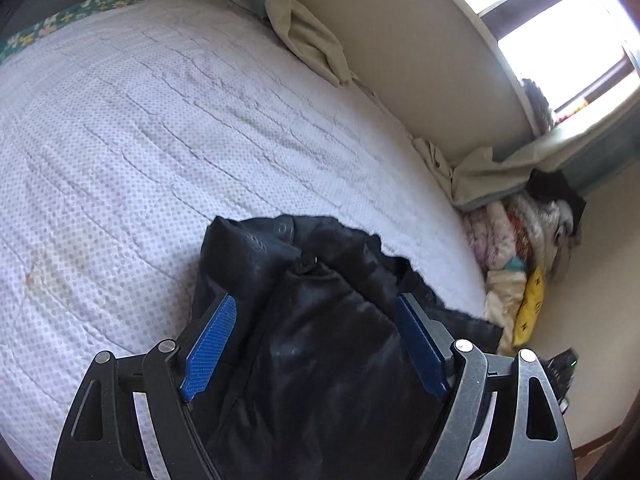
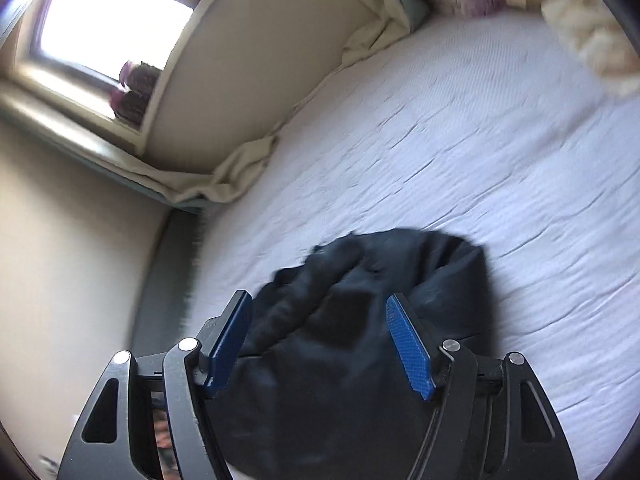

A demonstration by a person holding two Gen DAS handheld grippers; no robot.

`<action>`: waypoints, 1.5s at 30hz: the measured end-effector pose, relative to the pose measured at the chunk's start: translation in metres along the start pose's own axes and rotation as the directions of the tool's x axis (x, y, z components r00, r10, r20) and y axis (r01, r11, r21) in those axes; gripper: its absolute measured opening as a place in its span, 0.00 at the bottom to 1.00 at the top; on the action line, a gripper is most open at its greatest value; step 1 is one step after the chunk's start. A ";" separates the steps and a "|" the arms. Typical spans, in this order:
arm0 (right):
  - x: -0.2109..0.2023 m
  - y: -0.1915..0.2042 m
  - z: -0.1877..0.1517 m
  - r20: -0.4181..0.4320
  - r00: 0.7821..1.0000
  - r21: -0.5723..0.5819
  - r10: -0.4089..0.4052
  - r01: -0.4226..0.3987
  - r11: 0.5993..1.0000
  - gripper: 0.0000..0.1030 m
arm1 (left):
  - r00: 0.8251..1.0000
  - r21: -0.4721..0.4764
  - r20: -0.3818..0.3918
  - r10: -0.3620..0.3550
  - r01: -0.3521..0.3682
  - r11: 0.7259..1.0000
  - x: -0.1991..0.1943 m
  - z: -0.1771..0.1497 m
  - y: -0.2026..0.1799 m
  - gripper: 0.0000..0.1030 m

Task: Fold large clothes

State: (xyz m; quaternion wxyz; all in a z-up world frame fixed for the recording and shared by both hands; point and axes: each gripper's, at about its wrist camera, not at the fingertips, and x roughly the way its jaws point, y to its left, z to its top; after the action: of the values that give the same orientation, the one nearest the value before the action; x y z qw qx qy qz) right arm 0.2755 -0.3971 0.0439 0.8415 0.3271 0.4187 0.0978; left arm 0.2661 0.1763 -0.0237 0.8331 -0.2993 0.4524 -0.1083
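A: Both the left gripper and right gripper are spread, released; the bundled black padded jacket lies between and ahead of the pads.

B: Risk: the puffy folds could spring apart on the white quilted bed cover.

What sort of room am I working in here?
Most likely a bedroom: a bed with a white quilted cover against the wall, a window above it, and a pile of clothes beside the dark jacket.
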 end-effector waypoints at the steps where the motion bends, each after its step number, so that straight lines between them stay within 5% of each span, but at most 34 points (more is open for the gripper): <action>1: -0.001 0.004 0.000 0.009 0.998 -0.052 -0.061 0.061 0.997 0.66 | 1.000 0.019 -0.018 0.016 -0.015 1.000 0.005 -0.003 -0.002 0.82; 7: 0.020 0.001 -0.010 -0.068 0.979 -0.177 -0.192 0.178 0.968 0.66 | 0.996 0.037 -0.079 0.033 -0.030 0.999 0.019 -0.018 0.000 0.76; 11: 0.033 0.005 -0.022 -0.112 0.970 -0.229 -0.214 0.184 0.956 0.63 | 0.992 0.074 -0.117 0.047 -0.038 0.997 0.024 -0.027 -0.002 0.35; 15: 0.041 0.014 -0.033 -0.129 0.951 -0.307 -0.282 0.232 0.923 0.16 | 0.986 0.127 -0.137 0.092 -0.075 0.989 0.026 -0.034 -0.007 0.17; 17: 0.040 0.009 -0.036 -0.125 0.945 -0.287 -0.301 0.256 0.923 0.11 | 0.983 0.127 -0.122 0.137 -0.122 0.984 0.024 -0.036 -0.008 0.16; 25: 0.056 -0.023 -0.059 -0.189 0.909 -0.235 -0.372 0.326 0.916 0.09 | 0.973 0.050 -0.200 0.111 -0.103 0.993 0.039 -0.055 0.023 0.18; 29: 0.059 -0.034 -0.059 -0.192 0.921 -0.193 -0.339 0.303 0.933 0.12 | 0.977 0.020 -0.198 0.084 -0.081 0.996 0.037 -0.049 0.023 0.23; 31: 0.049 -0.037 -0.052 -0.206 0.934 -0.131 -0.293 0.270 0.954 0.21 | 0.983 0.000 -0.170 0.067 -0.067 0.998 0.025 -0.040 0.021 0.25; 33: 0.032 -0.037 -0.043 -0.190 0.952 -0.069 -0.242 0.233 0.970 0.58 | 0.989 0.007 -0.125 0.074 -0.074 0.997 0.011 -0.032 0.015 0.34; 35: 0.015 -0.030 -0.037 -0.135 0.960 -0.064 -0.245 0.238 0.969 0.66 | 0.988 0.063 -0.008 0.152 -0.151 0.987 -0.015 -0.020 0.005 0.38; 38: -0.016 -0.005 -0.028 0.056 0.930 -0.178 -0.364 0.368 0.913 0.65 | 0.970 0.135 0.127 0.205 -0.222 0.966 -0.037 -0.015 -0.013 0.39; 40: -0.024 0.021 -0.028 0.180 0.908 -0.297 -0.378 0.416 0.859 0.50 | 0.982 0.181 0.146 0.121 -0.146 0.973 -0.039 -0.018 -0.026 0.43; 42: -0.018 0.045 -0.030 0.199 0.930 -0.398 -0.308 0.364 0.842 0.26 | 0.991 0.249 0.109 0.073 -0.098 0.964 -0.024 -0.023 -0.043 0.54; 45: 0.012 0.064 -0.036 0.168 0.935 -0.477 -0.311 0.353 0.805 0.17 | 0.985 0.351 0.091 0.148 -0.171 0.921 0.007 -0.033 -0.066 0.65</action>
State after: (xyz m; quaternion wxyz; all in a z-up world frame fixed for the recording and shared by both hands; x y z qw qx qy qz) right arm 0.2623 -0.3257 0.0609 0.9175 0.0232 0.3949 0.0408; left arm 0.2484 0.1072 -0.0025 0.8935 -0.1083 0.4214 -0.1112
